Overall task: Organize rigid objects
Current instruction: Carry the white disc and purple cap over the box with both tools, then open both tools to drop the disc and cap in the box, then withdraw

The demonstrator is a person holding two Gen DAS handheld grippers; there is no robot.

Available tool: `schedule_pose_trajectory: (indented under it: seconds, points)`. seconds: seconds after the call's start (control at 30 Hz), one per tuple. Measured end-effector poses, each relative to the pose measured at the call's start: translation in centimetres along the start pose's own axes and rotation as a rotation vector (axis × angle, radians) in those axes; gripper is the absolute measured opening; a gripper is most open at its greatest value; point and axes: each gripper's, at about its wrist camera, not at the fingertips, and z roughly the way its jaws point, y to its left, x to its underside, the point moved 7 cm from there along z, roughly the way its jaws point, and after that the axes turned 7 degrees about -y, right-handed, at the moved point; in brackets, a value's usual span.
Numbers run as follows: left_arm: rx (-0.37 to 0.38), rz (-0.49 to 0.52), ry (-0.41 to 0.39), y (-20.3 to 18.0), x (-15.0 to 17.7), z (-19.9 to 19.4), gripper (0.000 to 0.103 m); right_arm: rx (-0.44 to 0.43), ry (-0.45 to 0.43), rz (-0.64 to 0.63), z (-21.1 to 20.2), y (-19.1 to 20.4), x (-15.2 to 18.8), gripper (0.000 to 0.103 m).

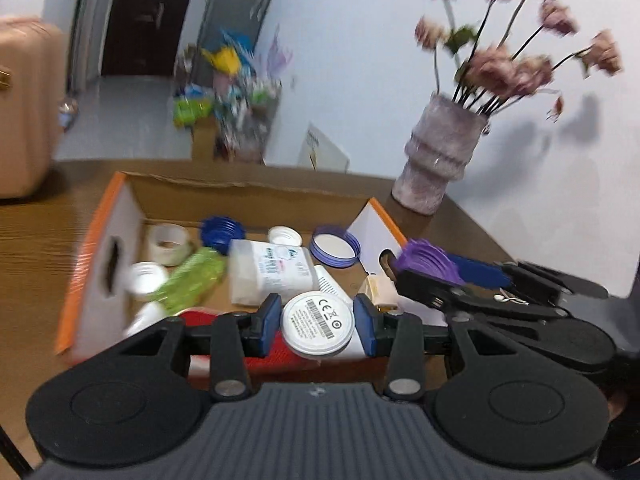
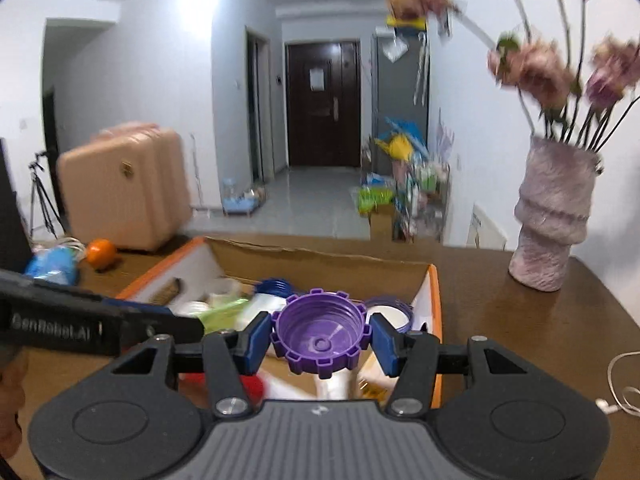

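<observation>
Clutter fills the cardboard box [image 1: 136,194] in front of you on the brown worktop [image 1: 36,240]: a roll of tape [image 1: 168,242], a green bottle [image 1: 192,278], a white labelled bottle [image 1: 274,270], a dark blue cap [image 1: 220,232], a small white cap [image 1: 284,236] and a purple-rimmed lid [image 1: 334,246] lying inside.

Your left hand-held gripper [image 1: 318,326] is pinching a round white disc [image 1: 318,324] with a barcode label; both blue pads [image 1: 270,316] press on its rim, and it hangs over the near end of the box above a red item [image 1: 280,360].

Your right hand-held gripper [image 2: 322,338] is clamped on a purple notched cap [image 2: 322,334], hollow side facing the camera, with a blue pad touching each side. In the left wrist view that same cap shows at the right, held above the box's right wall beside the orange edge. In the right wrist view it sits over the near right part of the box.

A textured pale vase [image 2: 554,220] with pink flowers [image 2: 540,72] stands on the worktop to the right of the box, well apart from both grippers. A white cable [image 2: 622,392] lies at the worktop's right edge. Beyond the worktop, a pink suitcase [image 2: 120,188] stands on the floor, with an orange ball [image 2: 100,254] near it. Motion blur smears the flowers and the far clutter.
</observation>
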Motion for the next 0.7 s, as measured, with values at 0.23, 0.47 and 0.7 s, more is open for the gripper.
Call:
schedule_pose_trajectory:
  seconds: [0.23, 0.47, 0.7]
  points:
    - [-0.015, 0.023, 0.116, 0.2, 0.2, 9.6, 0.04, 0.005, 0.141, 0.036, 8.2, -3.8, 1.5, 0.053]
    - [-0.059, 0.001, 0.093, 1.5, 1.0, 13.0, 0.059, 0.014, 0.15, 0.067, 10.5, -5.0, 2.2, 0.053]
    - [-0.07, -0.01, 0.064, 2.1, -0.4, 12.0, 0.07, -0.011, 0.101, 0.137, 9.7, -5.5, 0.9, 0.058]
